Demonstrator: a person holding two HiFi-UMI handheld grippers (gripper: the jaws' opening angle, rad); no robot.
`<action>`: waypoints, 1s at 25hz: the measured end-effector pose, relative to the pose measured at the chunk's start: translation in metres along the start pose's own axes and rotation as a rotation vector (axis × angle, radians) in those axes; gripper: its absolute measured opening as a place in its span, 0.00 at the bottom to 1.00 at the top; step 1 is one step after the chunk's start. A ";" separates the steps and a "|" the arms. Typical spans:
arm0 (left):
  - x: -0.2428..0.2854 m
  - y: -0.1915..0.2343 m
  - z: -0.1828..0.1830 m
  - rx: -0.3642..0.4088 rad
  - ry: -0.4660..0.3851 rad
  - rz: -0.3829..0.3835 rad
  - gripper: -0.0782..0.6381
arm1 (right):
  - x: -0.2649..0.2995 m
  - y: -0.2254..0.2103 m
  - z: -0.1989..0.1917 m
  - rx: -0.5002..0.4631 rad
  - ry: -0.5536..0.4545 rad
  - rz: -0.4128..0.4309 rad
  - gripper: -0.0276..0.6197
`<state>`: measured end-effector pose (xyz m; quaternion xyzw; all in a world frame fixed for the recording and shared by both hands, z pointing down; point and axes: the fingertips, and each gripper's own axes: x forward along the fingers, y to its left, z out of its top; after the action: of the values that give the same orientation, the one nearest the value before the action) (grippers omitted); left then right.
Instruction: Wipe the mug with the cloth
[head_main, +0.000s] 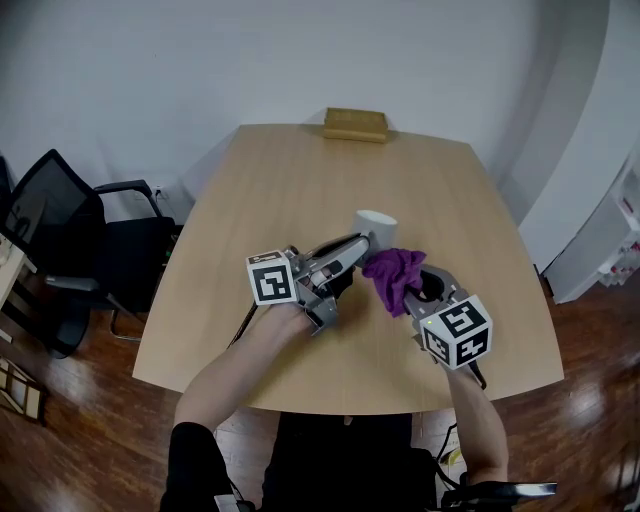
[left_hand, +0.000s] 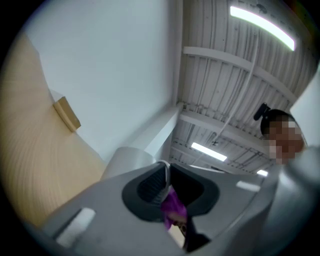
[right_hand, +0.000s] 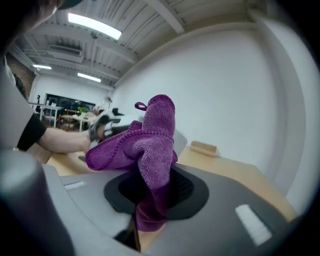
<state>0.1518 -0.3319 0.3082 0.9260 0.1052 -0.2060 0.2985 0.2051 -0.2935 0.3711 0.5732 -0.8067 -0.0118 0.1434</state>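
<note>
Mug (head_main: 376, 226) — rigid, likely slippery and breakable: left gripper (left_hand: 167, 181) fingers clamp its thin edge. Right gripper (right_hand: 156, 190) fingers pinch the soft, light cloth (right_hand: 150, 140).

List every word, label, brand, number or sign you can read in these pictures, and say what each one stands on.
No text can be read in any view.
Marker cubes: black-and-white square patterns only, no letters or digits.
Mug, cloth, wooden block: no print visible.
White furniture at the head view's right edge: a reddish patch, too small to read.
</note>
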 end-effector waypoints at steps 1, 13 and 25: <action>0.000 -0.002 0.000 -0.003 0.000 -0.012 0.19 | -0.009 -0.010 0.025 0.023 -0.091 -0.034 0.18; 0.004 -0.025 0.003 -0.025 -0.037 -0.136 0.19 | 0.005 0.016 0.048 -0.087 -0.168 -0.056 0.18; -0.003 -0.063 0.025 -0.027 -0.091 -0.360 0.19 | -0.054 -0.030 0.115 0.152 -0.480 -0.020 0.18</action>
<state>0.1209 -0.2968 0.2589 0.8778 0.2583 -0.2963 0.2736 0.2209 -0.2705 0.2436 0.5709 -0.8106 -0.0883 -0.0961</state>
